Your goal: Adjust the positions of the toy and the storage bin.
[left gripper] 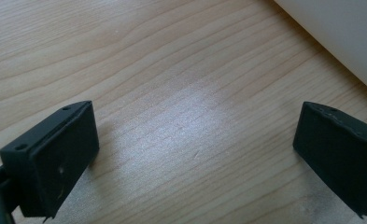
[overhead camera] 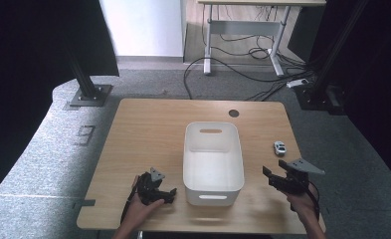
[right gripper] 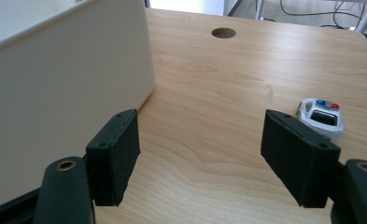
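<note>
Near the toy car (right gripper: 322, 117), right tool (right gripper: 200, 156) gapes empty

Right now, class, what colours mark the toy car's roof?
Red and blue on the silver toy car, best in the right gripper view.

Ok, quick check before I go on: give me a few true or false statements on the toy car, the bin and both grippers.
1. The toy car lies inside the white bin. False: it sits on the table, right of the bin.
2. The right gripper is open and holds nothing. True.
3. The left gripper grips the bin's wall. False: its jaws stand open over bare wood.
4. The bin looks empty. True.
</note>
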Demonstrator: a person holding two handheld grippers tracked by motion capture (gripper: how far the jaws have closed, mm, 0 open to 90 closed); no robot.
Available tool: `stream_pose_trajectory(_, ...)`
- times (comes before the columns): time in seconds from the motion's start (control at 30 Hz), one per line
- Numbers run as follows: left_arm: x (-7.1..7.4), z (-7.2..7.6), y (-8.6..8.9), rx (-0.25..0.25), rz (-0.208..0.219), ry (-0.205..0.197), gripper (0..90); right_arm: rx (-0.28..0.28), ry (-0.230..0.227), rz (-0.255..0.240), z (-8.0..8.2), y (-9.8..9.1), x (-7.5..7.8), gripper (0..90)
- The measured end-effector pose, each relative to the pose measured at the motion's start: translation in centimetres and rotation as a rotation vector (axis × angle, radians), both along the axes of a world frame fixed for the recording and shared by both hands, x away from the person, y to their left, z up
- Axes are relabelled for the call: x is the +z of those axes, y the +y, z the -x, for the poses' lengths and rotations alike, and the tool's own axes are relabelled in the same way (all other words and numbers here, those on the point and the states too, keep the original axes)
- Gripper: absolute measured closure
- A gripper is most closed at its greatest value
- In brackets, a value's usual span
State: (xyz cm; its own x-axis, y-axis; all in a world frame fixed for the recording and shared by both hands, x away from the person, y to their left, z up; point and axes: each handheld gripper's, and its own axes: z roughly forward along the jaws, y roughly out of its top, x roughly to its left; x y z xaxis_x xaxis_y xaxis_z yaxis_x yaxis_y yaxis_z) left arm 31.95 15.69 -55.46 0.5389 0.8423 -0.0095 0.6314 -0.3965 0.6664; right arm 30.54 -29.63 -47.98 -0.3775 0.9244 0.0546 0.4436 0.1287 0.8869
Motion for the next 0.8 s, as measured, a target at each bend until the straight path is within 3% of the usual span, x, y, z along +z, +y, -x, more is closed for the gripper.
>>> stream_pose_trajectory(0.43, 0.0, 0.0, 0.0, 0.000, 0.000, 0.000, 0.1, -0.062, 0.038, 0.022, -1.0, -1.6, -1.1, 27.8)
stream_pose_trajectory(0.8, 0.0, 0.0, 0.0, -0.002, -0.002, 0.000, 0.2, -0.096, 0.026, 0.037, -1.4, -2.4, -1.4, 28.2)
